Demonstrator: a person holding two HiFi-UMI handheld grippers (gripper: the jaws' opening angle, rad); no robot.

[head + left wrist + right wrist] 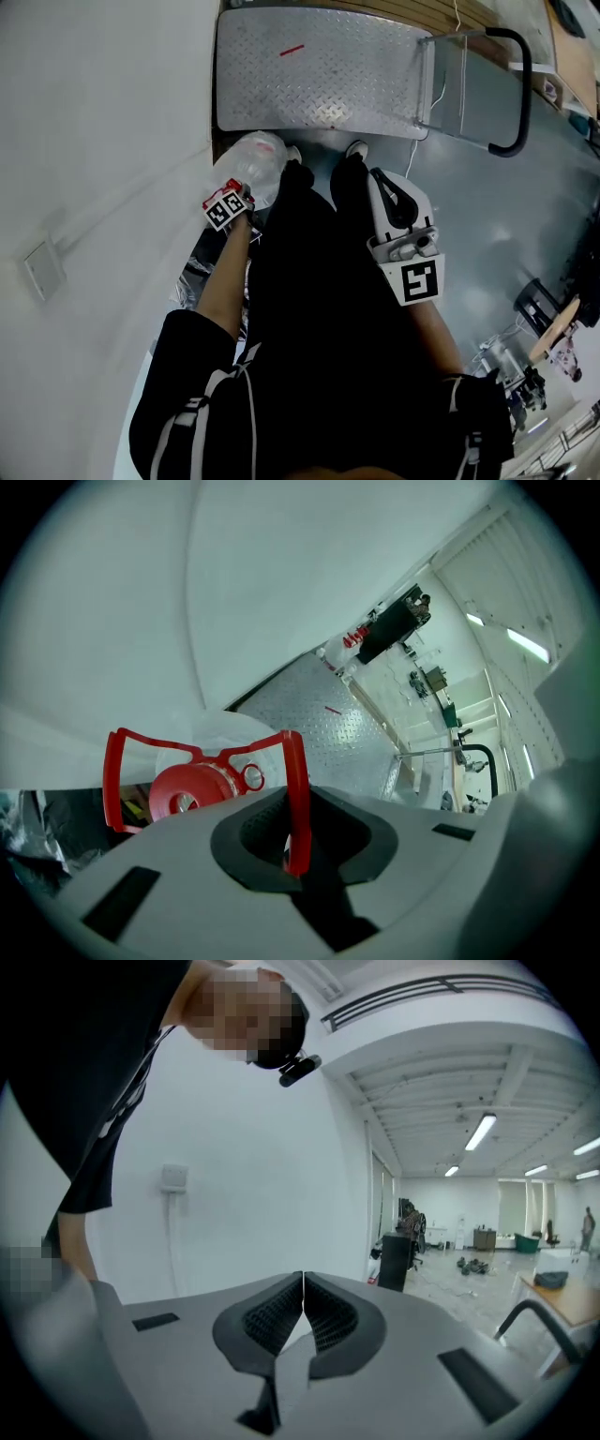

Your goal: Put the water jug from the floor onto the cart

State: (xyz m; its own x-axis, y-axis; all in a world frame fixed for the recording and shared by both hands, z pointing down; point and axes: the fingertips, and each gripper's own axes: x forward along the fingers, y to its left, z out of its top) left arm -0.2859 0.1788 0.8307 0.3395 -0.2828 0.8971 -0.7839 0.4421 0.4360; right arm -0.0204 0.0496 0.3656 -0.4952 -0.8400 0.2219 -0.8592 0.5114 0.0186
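Note:
The clear plastic water jug (253, 161) hangs just off the floor beside the wall, close to the cart's near edge. Its red cap (181, 796) and red carry handle (296, 789) show in the left gripper view. My left gripper (234, 199) is above the jug, pointing steeply down, shut on that red handle, which runs between the jaws (292, 844). My right gripper (382, 180) is held in front of the person's right leg, away from the jug; its jaws (303, 1283) are shut with nothing between them. The cart (319, 70) is a low diamond-plate platform just beyond the jug.
A white wall (103, 141) with a socket plate (43, 267) runs along the left. The cart's black push handle (521, 89) stands at its right end. The person's black-trousered legs and white shoes (356, 148) are between the grippers. Dark bags (199, 272) lie by the wall.

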